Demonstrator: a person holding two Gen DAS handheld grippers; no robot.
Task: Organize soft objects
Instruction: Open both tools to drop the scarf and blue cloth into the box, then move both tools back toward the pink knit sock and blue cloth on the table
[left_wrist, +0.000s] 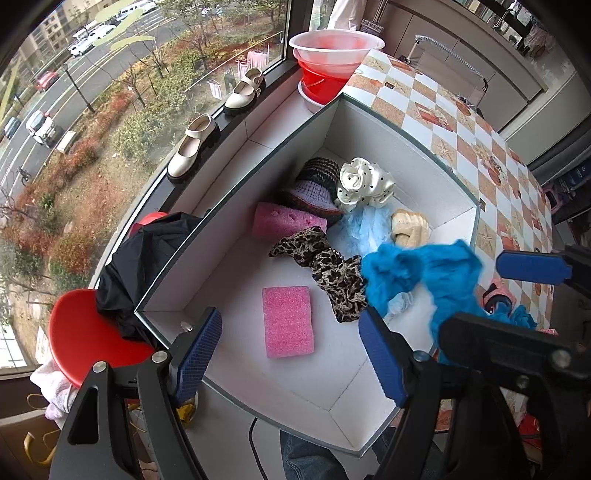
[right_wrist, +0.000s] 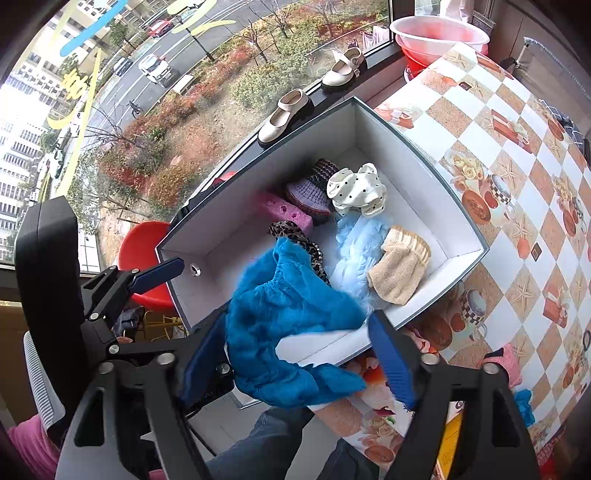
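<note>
Nearest the right wrist camera, the right gripper (right_wrist: 306, 354) has its blue-padded jaws spread wide, and the fluffy bright-blue fabric piece (right_wrist: 291, 328) bunches between them, draped over the near rim of the open white cardboard box (right_wrist: 373, 125). Whether a pad pinches it or it merely hangs there, I cannot tell. In the left wrist view, the left gripper (left_wrist: 291, 354) hovers empty with its jaws apart over the box's near end, the flat pink foam sponge (left_wrist: 289, 320) lying just beyond, between them.

Sorting looks well advanced. Inside the box, at twelve o'clock from the blue piece, lie a leopard-print scrunchie (left_wrist: 325, 269), a pale-blue fluffy piece (right_wrist: 356, 247) and a beige knitted piece (right_wrist: 400, 267). Farther on sit a pink foam block with holes (left_wrist: 286, 219), a striped knitted hat (left_wrist: 314, 188) and a white polka-dot satin scrunchie (left_wrist: 364, 182).

Left over, probably: the blue piece must drop fully in, and pink (right_wrist: 506, 363) and blue scraps (right_wrist: 524, 406) wait on the checked tablecloth (right_wrist: 517, 184) at three o'clock.
</note>
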